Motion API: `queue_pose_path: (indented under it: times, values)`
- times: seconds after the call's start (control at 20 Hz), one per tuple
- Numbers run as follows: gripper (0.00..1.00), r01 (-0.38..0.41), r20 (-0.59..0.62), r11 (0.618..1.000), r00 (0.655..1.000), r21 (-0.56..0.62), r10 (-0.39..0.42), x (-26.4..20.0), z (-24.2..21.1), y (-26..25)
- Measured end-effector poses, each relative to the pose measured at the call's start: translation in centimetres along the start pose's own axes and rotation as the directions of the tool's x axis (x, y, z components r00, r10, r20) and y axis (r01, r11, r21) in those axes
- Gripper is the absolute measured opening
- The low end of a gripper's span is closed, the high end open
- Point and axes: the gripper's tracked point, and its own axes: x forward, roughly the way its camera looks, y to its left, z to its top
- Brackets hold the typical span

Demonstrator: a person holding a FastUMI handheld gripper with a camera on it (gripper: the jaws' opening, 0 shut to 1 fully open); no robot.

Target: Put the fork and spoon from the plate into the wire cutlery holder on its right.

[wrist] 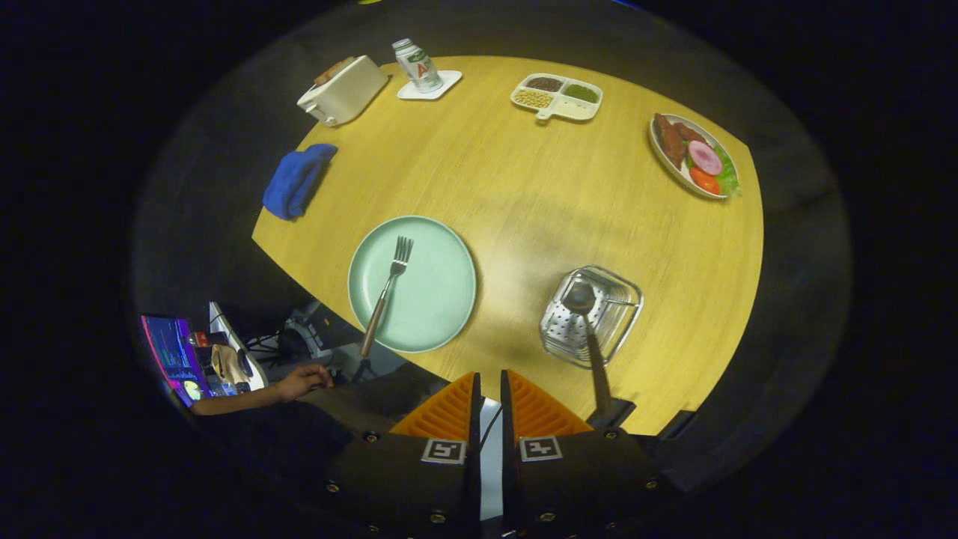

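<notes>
A: Your tool (490, 393) hangs high over the bench (524, 195), fingers nearly pressed together, pinching nothing.

B: And the fork (385, 293)?

A: On the plate (434, 299), ahead-left of you, tines pointing away. The spoon (587, 322) already stands in the wire holder (625, 311).

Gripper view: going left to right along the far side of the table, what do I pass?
Blue cloth → toaster → bottle → divided dish → food plate. Fingers nearly closed, holding nothing.
</notes>
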Motion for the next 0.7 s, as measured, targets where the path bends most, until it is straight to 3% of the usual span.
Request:
queue_pose_path:
  times: [0.7]
  values:
    - [0.13,-0.131,-0.079,0.991,0.988,-0.005,0.13,9.9,0.5,12.6]
